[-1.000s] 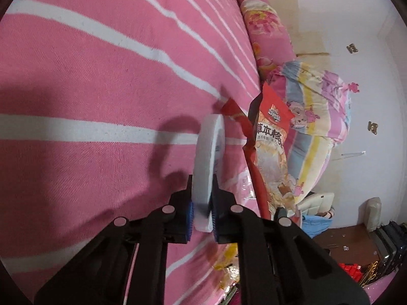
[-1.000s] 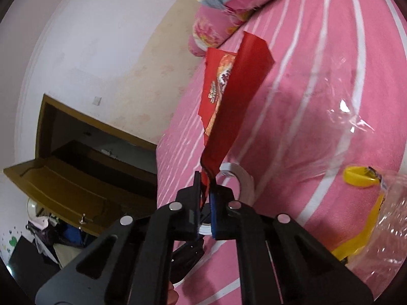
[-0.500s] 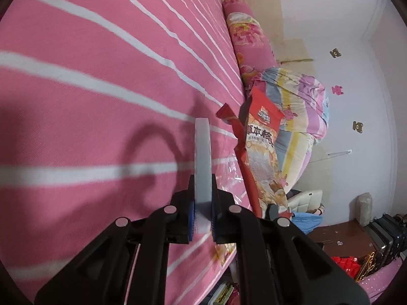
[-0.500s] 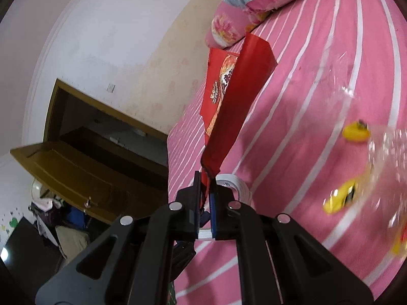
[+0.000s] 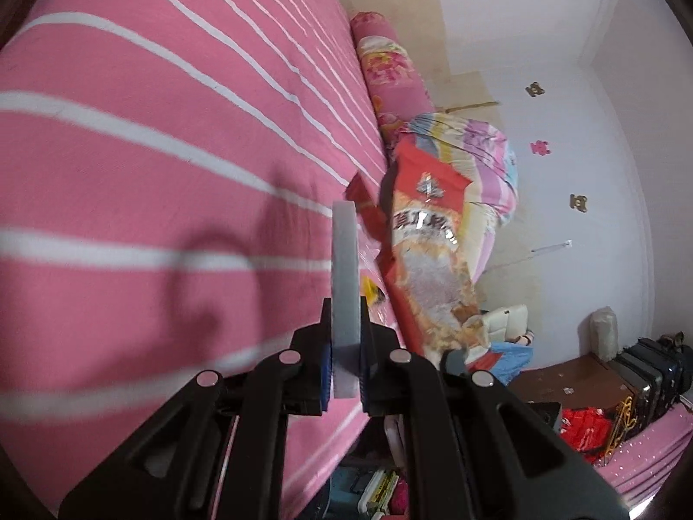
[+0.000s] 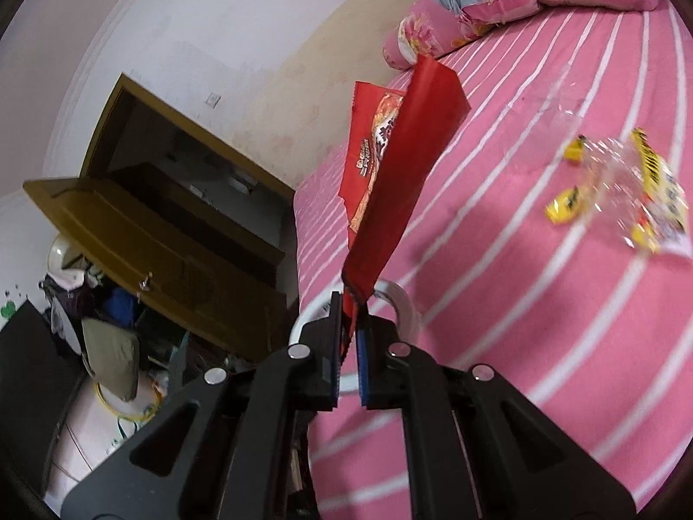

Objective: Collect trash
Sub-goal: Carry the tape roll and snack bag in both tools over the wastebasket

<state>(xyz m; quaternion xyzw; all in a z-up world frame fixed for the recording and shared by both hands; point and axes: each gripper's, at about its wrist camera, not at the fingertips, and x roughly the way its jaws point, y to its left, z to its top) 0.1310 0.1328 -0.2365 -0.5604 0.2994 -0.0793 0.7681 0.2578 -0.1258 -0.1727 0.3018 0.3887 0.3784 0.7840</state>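
The left tongs are clenched on a white tape roll, pinching its rim so the ring stands up on edge above the pink striped bed. The right tongs are clenched on the bottom corner of a red snack bag, which sticks straight up from the pads. Both things are lifted clear of the bed, near its side edge, and the two tongs are close together, because the tape roll peeks out just behind the right tongs. One more piece of trash lies on the bed: a clear wrapper with yellow bits, toward the right side of the right view, well apart from both tongs. The step in hand looks like carrying the two caught things away to where the trash goes, though no bin shows in either view. To do it well, keep both pinches tight the whole way. The bag is held only by a small corner, so move it smoothly and do not swing it, or it may slip out. Keep the tongs from bumping each other. The clear wrapper is not yet picked up.
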